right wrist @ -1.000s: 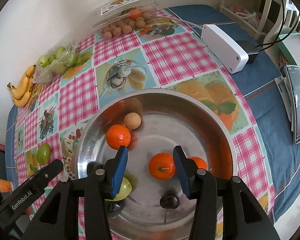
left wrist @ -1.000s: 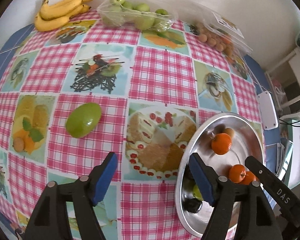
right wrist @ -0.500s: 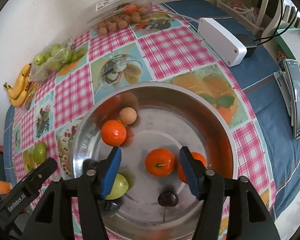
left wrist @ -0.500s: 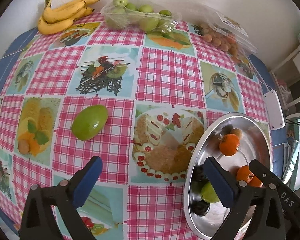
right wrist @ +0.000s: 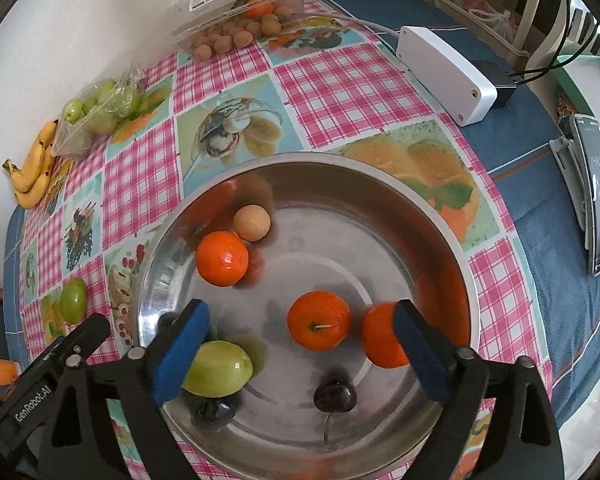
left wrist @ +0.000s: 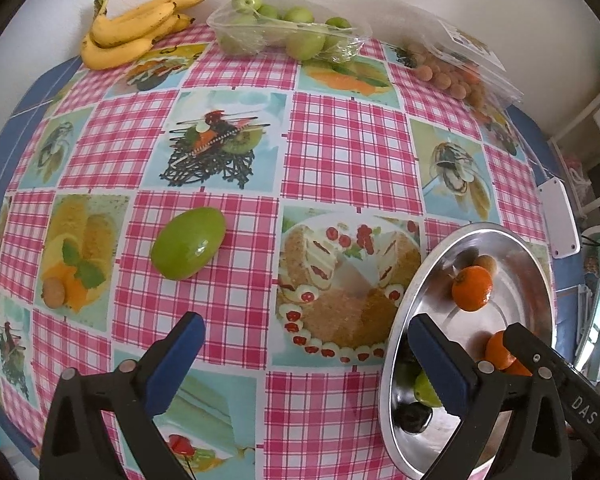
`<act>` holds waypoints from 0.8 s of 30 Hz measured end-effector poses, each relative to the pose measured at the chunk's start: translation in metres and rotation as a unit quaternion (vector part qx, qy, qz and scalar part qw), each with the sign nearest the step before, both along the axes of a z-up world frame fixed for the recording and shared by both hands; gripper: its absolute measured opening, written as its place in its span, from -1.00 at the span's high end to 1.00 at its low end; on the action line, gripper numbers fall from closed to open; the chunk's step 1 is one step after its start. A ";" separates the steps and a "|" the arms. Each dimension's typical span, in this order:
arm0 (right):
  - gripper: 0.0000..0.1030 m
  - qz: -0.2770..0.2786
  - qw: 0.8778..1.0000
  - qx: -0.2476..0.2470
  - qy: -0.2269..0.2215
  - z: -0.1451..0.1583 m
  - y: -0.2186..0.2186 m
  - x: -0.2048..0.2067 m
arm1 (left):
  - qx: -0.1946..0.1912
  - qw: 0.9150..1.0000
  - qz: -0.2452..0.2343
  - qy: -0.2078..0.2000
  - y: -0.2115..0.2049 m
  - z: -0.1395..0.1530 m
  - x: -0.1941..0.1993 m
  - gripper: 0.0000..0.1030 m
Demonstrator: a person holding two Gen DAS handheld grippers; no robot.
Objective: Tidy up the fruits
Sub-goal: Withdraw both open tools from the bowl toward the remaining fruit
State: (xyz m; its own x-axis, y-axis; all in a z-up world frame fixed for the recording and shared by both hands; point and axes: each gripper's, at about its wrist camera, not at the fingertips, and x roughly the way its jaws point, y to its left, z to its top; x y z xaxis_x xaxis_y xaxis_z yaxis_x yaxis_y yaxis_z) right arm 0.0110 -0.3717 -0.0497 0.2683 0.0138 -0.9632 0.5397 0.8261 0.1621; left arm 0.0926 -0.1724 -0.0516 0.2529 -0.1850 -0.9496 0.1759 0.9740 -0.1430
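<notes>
A steel bowl (right wrist: 440,232) holds three oranges, a tan round fruit (right wrist: 252,223), a green fruit (right wrist: 220,368) and two dark cherries. My right gripper (right wrist: 302,314) hovers over the bowl, its jaws opening, with one orange (right wrist: 319,326) lying loose in the gap below them. A green mango (left wrist: 188,243) lies on the checked cloth, ahead and left of my left gripper (left wrist: 306,330), which stands open and empty above the cloth. The bowl (left wrist: 540,276) is at the lower right in the left wrist view.
Along the back wall are bananas (left wrist: 132,30), a bag of green fruits (left wrist: 288,34) and a clear box of small brown fruits (left wrist: 452,68). A white adapter (right wrist: 446,74) with cables and a phone (right wrist: 598,192) lie on the blue cloth to the right.
Both grippers have opened wider. The right one's fingers spread away from the orange in the bowl. The left gripper's fingers spread over the cloth with nothing between them.
</notes>
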 end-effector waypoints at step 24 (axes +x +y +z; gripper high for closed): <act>-0.89 -0.015 0.999 -0.003 0.051 0.004 0.001 -0.007 | 0.012 0.999 -0.035 -0.032 -0.006 0.018 -0.008 -1.00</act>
